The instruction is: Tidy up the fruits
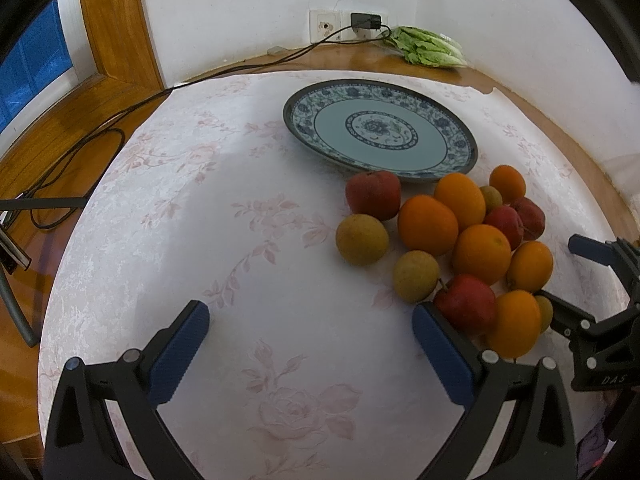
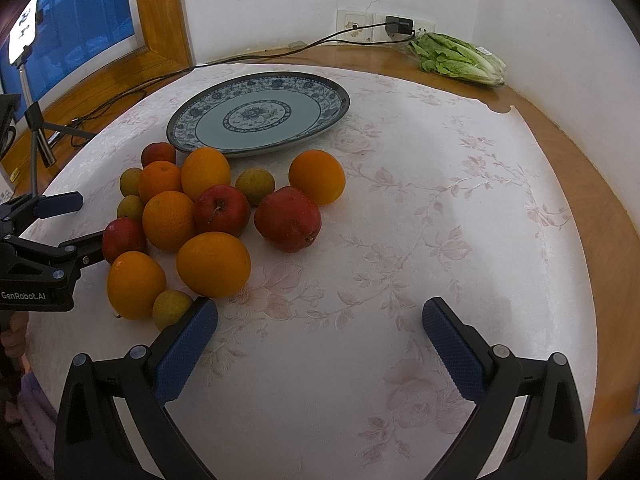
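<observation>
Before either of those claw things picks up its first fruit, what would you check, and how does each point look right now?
1. Plate bare, room for fruit: ok.
2. Left gripper open, holding nothing: ok.
3. Right gripper open, holding nothing: ok.
4. Fruits all on the tablecloth, none near its edge: ok.
5. An easy first pick: the orange nearest the plate on the right side of the pile sits a little apart: ok.
6. Whether the packed fruits would roll once a neighbour is lifted: cannot tell.
</observation>
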The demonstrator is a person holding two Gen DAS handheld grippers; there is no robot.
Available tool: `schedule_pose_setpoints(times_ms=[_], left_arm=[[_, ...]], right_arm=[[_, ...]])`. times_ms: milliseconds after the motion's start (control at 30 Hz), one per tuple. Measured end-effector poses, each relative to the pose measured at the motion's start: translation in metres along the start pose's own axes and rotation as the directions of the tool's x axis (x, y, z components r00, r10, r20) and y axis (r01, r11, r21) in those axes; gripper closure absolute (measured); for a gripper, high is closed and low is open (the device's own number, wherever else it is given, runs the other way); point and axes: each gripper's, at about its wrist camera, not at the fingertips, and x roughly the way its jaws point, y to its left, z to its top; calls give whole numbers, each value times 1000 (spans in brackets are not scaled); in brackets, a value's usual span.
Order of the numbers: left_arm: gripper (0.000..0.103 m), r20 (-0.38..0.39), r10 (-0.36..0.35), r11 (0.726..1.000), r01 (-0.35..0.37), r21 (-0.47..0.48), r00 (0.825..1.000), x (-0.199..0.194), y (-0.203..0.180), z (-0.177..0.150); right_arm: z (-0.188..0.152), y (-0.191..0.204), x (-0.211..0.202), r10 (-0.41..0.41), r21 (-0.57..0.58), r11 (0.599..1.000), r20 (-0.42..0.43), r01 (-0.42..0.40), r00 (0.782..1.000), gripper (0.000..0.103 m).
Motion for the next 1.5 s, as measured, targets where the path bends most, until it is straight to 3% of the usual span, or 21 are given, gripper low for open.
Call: schedule_pose_setpoints(times_ms=[167,533,833,1200,1433,1500], left_arm=[[1,-10,-16,1000,16,2,1000,-2,1,2],[5,30,-55,998,55,-5,998,-22,-1,3],[9,37,-128,992,127,28,991,-35,-16,2],[36,9,-184,981,183,70,983,-30,-35,-2],[67,-19,-243,968,243,66,970,-26,-43,-6],[68,-31,-249,966,250,59,968,-23,-44,-7]], right_arm=[[4,-1,-1,5,-1,1000,-18,-5,1000,1],[1,-1,-13,82,10,997,-6,-82,997,16],[0,7,-29,90,-28,996,22,-90,996,19],[-8,12,-37,124,-47,991,10,-124,992,25],[-10,11,-40,134,-46,990,10,-133,991,25],[-11,11,-40,137,-43,990,8,-136,991,25]])
